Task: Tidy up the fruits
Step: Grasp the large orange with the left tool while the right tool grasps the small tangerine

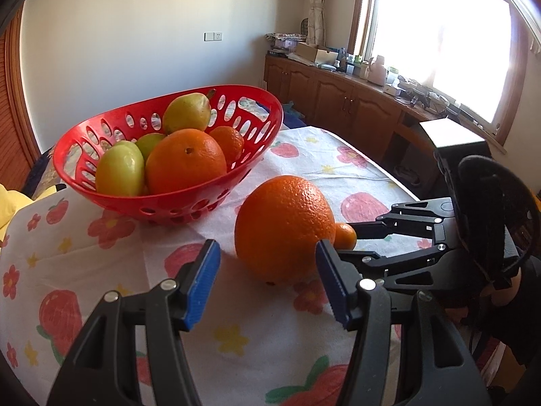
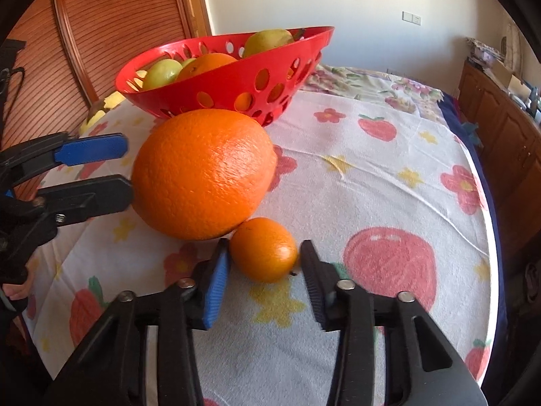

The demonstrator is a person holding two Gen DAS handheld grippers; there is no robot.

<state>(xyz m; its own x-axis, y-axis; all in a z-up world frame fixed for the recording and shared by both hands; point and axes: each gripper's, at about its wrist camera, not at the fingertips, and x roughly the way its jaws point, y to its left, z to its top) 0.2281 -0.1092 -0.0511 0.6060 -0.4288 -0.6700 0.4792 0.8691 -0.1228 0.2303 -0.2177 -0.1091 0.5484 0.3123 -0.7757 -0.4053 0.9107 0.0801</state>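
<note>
Small orange btwn right gripper pads; no legible writing.

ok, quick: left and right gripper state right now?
Left gripper: open, fingertips at the big orange, not gripping it.
Right gripper: closed on the small orange.

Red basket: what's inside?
Basket holds an orange, a smaller orange behind it, and three green-yellow pears. Anything beneath them is hidden.
</note>
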